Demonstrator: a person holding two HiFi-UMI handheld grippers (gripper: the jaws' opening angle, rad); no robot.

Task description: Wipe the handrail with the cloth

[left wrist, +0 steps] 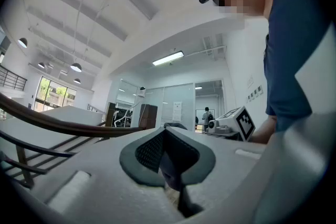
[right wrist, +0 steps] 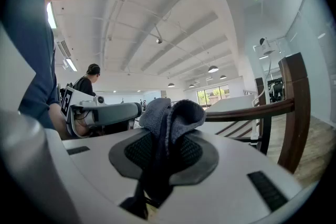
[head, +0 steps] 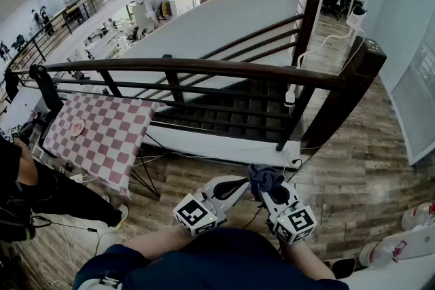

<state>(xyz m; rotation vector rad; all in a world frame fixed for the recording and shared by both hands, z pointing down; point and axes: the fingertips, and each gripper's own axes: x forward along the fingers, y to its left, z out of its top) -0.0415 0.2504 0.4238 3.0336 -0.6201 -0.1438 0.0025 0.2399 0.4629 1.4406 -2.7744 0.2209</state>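
So far I judge the wiping not begun. My right gripper is clenched on the cloth, near my body and well apart from the handrail on the far side. My left gripper is closed on nothing.

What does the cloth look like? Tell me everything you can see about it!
The cloth is dark blue-grey and looks soft and fuzzy, like a small towel. It is scrunched into a folded lump and pinched between the jaws of the right gripper. Its bunched top pokes above the pads and a darker tail hangs down between them. Nothing else touches it. It is up in the air, away from the handrail.
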